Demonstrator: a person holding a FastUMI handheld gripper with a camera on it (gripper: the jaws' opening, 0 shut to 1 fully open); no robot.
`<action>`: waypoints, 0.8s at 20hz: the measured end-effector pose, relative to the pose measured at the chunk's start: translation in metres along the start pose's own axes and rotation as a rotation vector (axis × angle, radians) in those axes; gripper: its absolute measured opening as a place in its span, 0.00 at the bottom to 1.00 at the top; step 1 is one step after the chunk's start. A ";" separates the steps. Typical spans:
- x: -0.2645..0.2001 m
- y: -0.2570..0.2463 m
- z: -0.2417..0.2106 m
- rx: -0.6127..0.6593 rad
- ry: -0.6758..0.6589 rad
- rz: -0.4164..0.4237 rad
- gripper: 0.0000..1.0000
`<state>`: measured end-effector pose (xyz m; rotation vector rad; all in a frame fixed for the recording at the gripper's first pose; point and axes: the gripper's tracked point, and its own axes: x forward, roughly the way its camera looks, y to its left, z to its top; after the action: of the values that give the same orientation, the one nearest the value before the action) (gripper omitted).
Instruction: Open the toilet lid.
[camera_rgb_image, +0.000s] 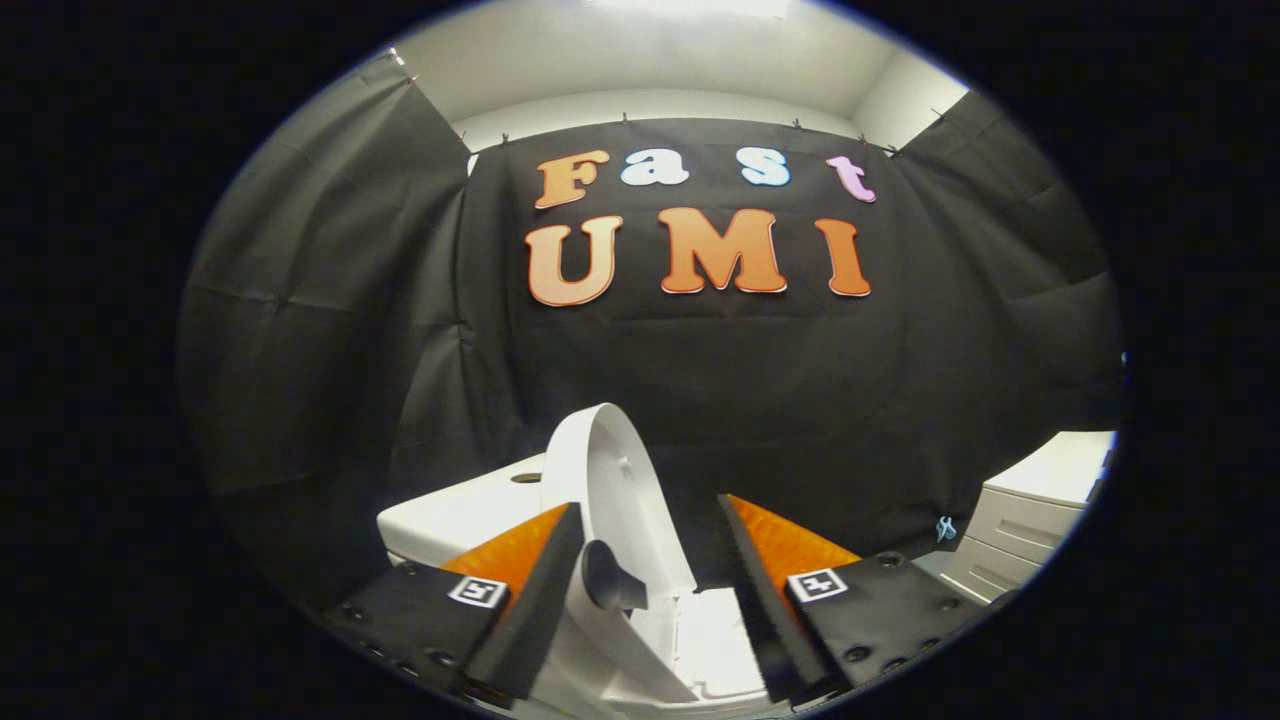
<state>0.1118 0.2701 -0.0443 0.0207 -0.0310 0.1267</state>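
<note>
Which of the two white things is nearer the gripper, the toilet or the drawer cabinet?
The white toilet: its raised oval lid stands between the open jaws of the gripper, close beside the left one. The white drawer cabinet stands farther off, against the black cloth wall.

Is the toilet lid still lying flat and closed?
No, the toilet lid stands raised, nearly upright, between the open gripper fingers, with the tank behind it.

toilet lid (615, 490) lower part hidden behind left finger, white drawer cabinet (1030, 520) cut off
</note>
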 end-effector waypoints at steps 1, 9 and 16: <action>-0.004 -0.007 0.008 0.009 -0.005 -0.006 0.84; -0.049 -0.103 0.097 -0.022 -0.050 -0.086 1.00; -0.095 -0.165 0.144 -0.078 -0.075 -0.132 1.00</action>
<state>0.0340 0.0909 0.0939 -0.0509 -0.1089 -0.0076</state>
